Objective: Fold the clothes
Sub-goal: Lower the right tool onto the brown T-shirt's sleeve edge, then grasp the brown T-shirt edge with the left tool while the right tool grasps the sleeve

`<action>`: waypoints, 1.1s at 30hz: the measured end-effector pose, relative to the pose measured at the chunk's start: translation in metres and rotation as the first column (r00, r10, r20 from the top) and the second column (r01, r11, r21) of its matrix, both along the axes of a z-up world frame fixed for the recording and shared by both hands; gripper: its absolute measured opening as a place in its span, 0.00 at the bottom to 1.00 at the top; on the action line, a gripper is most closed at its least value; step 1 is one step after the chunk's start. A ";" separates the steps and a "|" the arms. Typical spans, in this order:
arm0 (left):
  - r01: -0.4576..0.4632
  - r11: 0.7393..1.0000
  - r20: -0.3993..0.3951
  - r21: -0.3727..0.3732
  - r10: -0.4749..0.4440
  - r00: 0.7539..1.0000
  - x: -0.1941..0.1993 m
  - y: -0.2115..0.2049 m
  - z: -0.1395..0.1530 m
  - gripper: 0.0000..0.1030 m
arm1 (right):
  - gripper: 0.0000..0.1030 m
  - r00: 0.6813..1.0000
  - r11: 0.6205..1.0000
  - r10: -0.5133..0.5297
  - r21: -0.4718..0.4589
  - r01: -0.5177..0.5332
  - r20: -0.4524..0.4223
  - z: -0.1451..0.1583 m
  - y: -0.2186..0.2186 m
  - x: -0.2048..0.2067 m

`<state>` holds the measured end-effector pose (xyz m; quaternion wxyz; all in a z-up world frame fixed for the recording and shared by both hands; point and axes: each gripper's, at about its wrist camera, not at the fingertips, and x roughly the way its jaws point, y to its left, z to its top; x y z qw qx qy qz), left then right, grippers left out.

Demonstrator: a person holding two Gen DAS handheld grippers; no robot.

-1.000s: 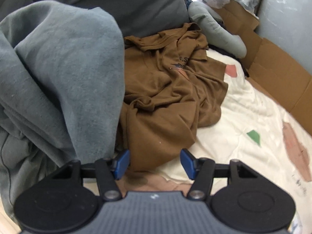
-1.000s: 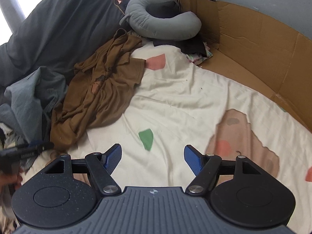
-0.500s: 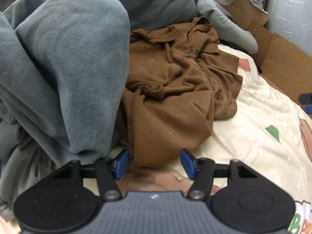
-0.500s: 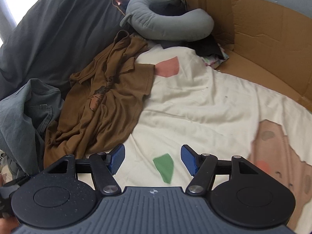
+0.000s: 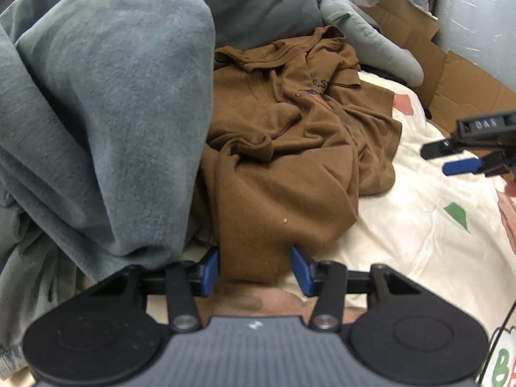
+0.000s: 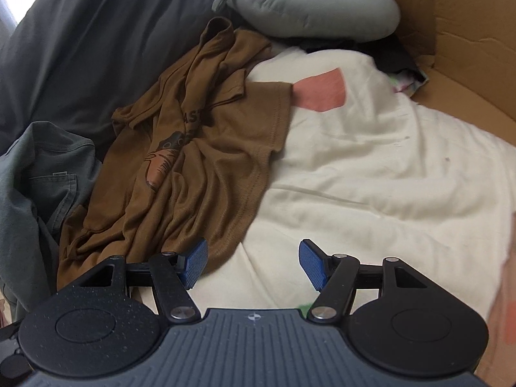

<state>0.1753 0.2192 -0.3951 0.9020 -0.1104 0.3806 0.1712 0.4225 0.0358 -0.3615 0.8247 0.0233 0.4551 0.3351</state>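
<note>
A: The crumpled brown cotton T-shirt (image 5: 290,161) lies on the cream bedsheet with coloured patches (image 5: 419,232). Its near edge sits between the blue pads of the left gripper (image 5: 254,269), whose jaws have just been closing; whether they pinch it yet I cannot tell.

B: Only the right wrist view shows the shirt's chest print. There the right gripper (image 6: 253,266) is spread over bare sheet beside the hem.

A: Around: a grey fleece garment (image 5: 106,113), a grey curved pillow (image 6: 309,6), brown cardboard walls (image 6: 467,32).
</note>
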 end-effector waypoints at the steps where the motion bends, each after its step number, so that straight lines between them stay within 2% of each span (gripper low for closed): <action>1: -0.004 1.000 0.002 -0.002 0.004 1.000 0.000 0.001 0.000 0.40 | 0.64 1.000 1.000 0.002 0.005 -0.002 -0.006 -0.001 0.003 0.002; 8: -0.033 0.999 0.045 -0.013 0.034 0.998 0.000 0.006 0.008 0.17 | 0.64 0.999 0.999 0.034 0.016 -0.034 -0.024 -0.012 0.028 0.015; 15: -0.049 0.999 0.108 -0.021 0.051 0.993 -0.005 0.004 0.024 0.14 | 0.64 0.992 0.999 -0.004 0.038 0.008 -0.126 -0.034 0.049 0.033; 20: -0.053 0.998 0.139 -0.028 0.056 0.989 -0.007 0.003 0.033 0.12 | 0.64 0.989 0.998 -0.002 0.060 0.011 -0.149 -0.033 0.063 0.041; 25: -0.040 0.999 0.179 0.019 0.036 0.983 -0.005 0.000 0.043 0.10 | 0.60 0.981 0.997 -0.006 0.077 0.022 -0.195 -0.033 0.070 0.049; 33: -0.081 0.997 0.206 -0.016 0.083 0.975 -0.001 0.009 0.050 0.08 | 0.60 0.969 0.990 -0.084 0.094 0.109 -0.234 -0.036 0.066 0.057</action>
